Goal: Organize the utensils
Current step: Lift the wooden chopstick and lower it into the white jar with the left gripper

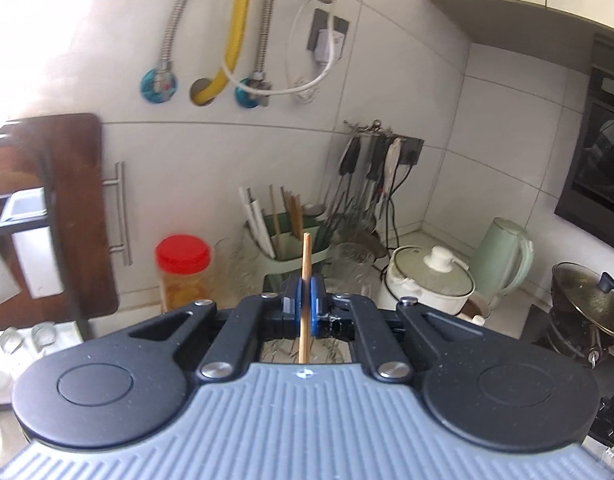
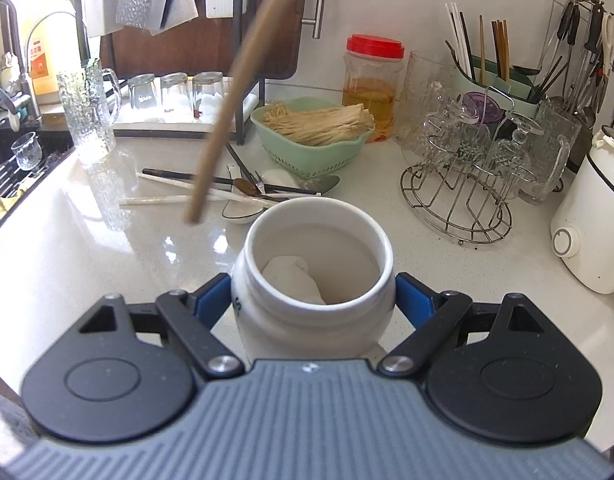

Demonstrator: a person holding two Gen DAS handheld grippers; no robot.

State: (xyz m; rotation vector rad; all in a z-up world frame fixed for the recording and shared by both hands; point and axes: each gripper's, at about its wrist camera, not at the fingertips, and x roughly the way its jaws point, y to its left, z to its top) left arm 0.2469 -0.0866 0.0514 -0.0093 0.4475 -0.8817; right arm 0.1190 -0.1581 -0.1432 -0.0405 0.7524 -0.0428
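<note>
Clamping a single wooden chopstick (image 1: pixel 305 280) between its blue pads, the left gripper (image 1: pixel 305 300) holds the stick nearly upright, its tip rising above the fingers and its lower end passing down between them. Only the left wrist view shows this grip; ahead of the fingers it takes in the tiled wall with three hoses, a red-lidded jar (image 1: pixel 183 270) left of the fingers, the green utensil holder (image 1: pixel 297 236) straight beyond them, and one white pot (image 1: pixel 427 280) and one pale green kettle (image 1: pixel 503 258) to their right.

The right wrist view shows what the left cannot: the counter (image 2: pixel 87 240). There the right gripper (image 2: pixel 313 300) has its two fingers pressed against the sides of one white ceramic jar (image 2: pixel 315 264), which stands open with something white crumpled inside. The same chopstick (image 2: pixel 235 100) slants in from above, its lower end hanging left of the jar's mouth. Beyond the fingers lies a loose pile of utensils (image 2: pixel 235 190), chopsticks and spoons crossed over one another, too tangled to count. Farther back sit three upturned glasses (image 2: pixel 175 92), one green basket (image 2: pixel 307 148), and, to the right, one wire rack (image 2: pixel 459 192) of glassware.
</note>
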